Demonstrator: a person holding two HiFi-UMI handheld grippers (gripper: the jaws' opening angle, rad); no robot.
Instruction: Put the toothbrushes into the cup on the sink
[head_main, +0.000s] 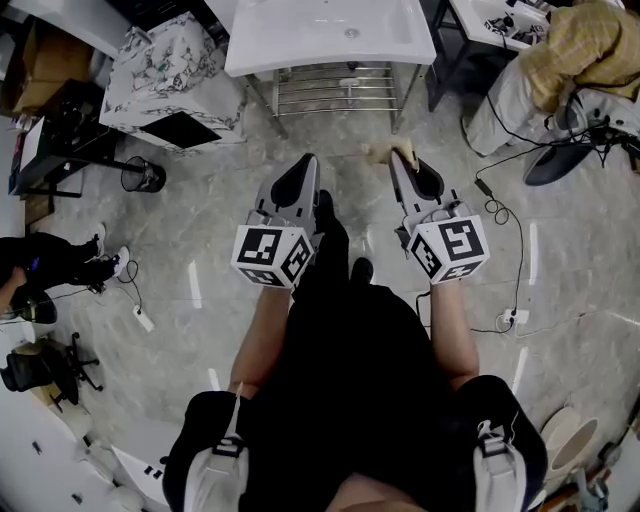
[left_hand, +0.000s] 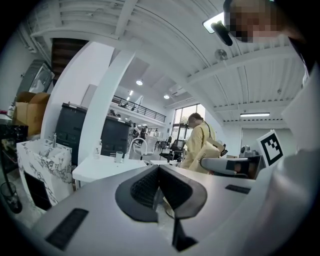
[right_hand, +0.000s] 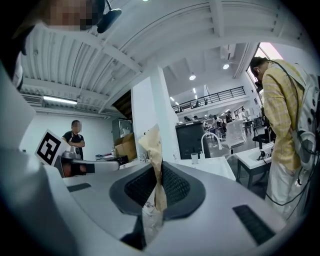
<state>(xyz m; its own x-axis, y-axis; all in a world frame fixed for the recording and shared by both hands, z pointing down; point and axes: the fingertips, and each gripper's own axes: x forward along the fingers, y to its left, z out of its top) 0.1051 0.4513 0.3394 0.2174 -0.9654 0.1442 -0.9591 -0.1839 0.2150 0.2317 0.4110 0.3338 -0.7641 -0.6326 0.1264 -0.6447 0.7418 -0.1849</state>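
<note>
white sink (head_main: 300, 40) with clear cup (left_hand: 119, 156); left tool (left_hand: 159, 172) pressed together, right tool (right_hand: 159, 176) tight on tan paper (right_hand: 152, 145)

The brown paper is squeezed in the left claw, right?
No. The brown paper is squeezed in the right claw, as the right gripper view shows. The left claw is shut with nothing in it.

Held side by side, pointing away: left gripper (head_main: 303, 165), jaws pressed together, empty; right gripper (head_main: 402, 160), jaws clamped on a tan paper scrap (right_hand: 155, 150).
</note>
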